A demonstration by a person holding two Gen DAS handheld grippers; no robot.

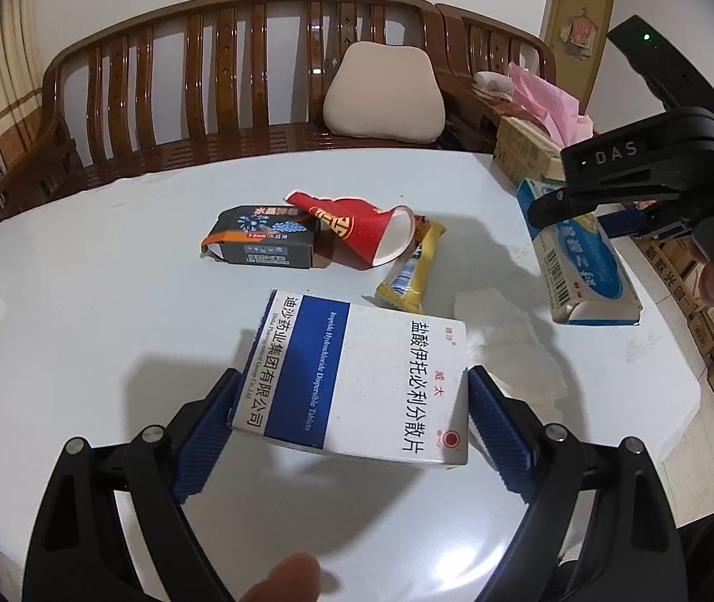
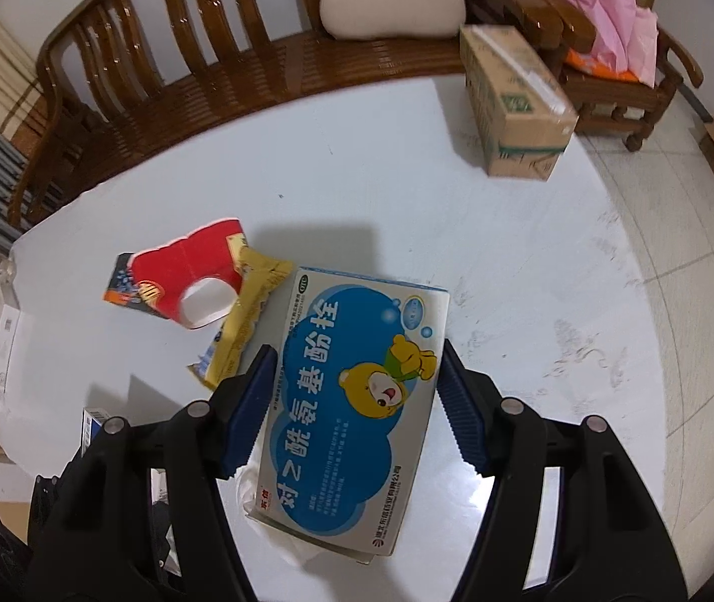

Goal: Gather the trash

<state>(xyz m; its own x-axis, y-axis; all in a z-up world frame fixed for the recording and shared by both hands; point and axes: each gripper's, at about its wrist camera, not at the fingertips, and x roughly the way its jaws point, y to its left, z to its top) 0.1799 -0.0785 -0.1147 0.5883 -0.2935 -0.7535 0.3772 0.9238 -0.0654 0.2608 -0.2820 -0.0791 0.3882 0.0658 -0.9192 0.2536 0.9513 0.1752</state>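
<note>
Trash on a white table [image 1: 106, 301], white-and-blue medicine box [image 1: 351, 376] clamped in left gripper [image 1: 351, 416] at lower centre, bear-printed blue box [image 2: 357, 401] gripped by right gripper [image 2: 357, 406], torn red paper cup [image 1: 367, 231], black carton [image 1: 266, 243], yellow wrapper [image 1: 412, 271] mid-frame, crumpled tissue [image 1: 507, 346] beside

A pill box [image 1: 351, 376] sits between the left claw [image 1: 349, 431] pads; beyond it on the desk [image 1: 106, 301] lie a wrapper [image 1: 409, 266] and a torn cup [image 1: 367, 231].
</note>
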